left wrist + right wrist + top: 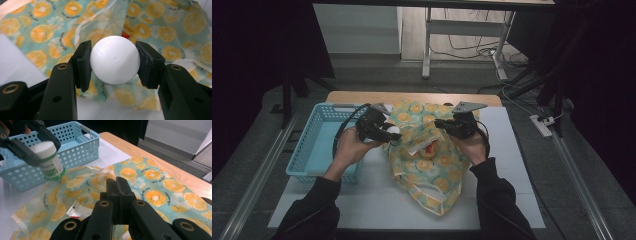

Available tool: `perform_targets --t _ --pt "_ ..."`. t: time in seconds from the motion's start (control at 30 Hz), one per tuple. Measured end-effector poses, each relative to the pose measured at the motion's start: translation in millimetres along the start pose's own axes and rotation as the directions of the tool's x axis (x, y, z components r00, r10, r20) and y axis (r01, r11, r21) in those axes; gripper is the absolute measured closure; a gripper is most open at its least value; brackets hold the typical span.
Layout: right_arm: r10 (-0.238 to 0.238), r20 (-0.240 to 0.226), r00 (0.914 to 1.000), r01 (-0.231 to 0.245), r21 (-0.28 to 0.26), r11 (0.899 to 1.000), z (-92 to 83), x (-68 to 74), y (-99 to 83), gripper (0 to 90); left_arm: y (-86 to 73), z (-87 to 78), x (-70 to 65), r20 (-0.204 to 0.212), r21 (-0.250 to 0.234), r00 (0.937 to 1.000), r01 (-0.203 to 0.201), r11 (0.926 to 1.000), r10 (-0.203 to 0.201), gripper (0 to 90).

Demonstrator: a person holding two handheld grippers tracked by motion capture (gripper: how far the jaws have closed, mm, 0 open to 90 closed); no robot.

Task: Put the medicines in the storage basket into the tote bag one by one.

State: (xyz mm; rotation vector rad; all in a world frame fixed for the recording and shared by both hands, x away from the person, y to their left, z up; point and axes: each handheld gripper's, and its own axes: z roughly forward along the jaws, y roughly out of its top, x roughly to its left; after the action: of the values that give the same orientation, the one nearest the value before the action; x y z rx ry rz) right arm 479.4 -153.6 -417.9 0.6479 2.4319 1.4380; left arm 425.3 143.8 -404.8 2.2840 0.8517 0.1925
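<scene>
Small bottle [48, 160]: white round cap, green-printed label, green base rim; hung above bag's 10 o'clock edge, beside basket.

Left gripper [114, 63]: jaws pinched white cap between pads, one at 9 o'clock, other at 3 o'clock.

Right gripper [119, 195]: jaws pressed together, held thin edge of bag [432, 170].

Bag: teal plastic, orange-slice print, crumpled over white mat [512, 150]; red-and-white packet [428, 148] lay inside.

Light-blue perforated basket [319, 145] stood at 9 o'clock of bag, touching it.
</scene>
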Motion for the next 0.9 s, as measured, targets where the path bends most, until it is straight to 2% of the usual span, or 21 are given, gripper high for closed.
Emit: perform_targets --t 0.5,0.9 --pt "0.000 0.001 1.0000 0.000 0.000 1.000 -0.3 -0.4 -0.1 89.9 24.1 35.3 -21.3 0.051 0.007 0.9971 -0.057 0.9984 0.056 50.4" --pt "-0.001 0.002 1.0000 0.001 -0.002 1.000 0.3 -0.3 -0.7 89.9 39.1 65.4 -36.2 0.037 0.022 0.9946 -0.098 0.9949 0.097 50.4"
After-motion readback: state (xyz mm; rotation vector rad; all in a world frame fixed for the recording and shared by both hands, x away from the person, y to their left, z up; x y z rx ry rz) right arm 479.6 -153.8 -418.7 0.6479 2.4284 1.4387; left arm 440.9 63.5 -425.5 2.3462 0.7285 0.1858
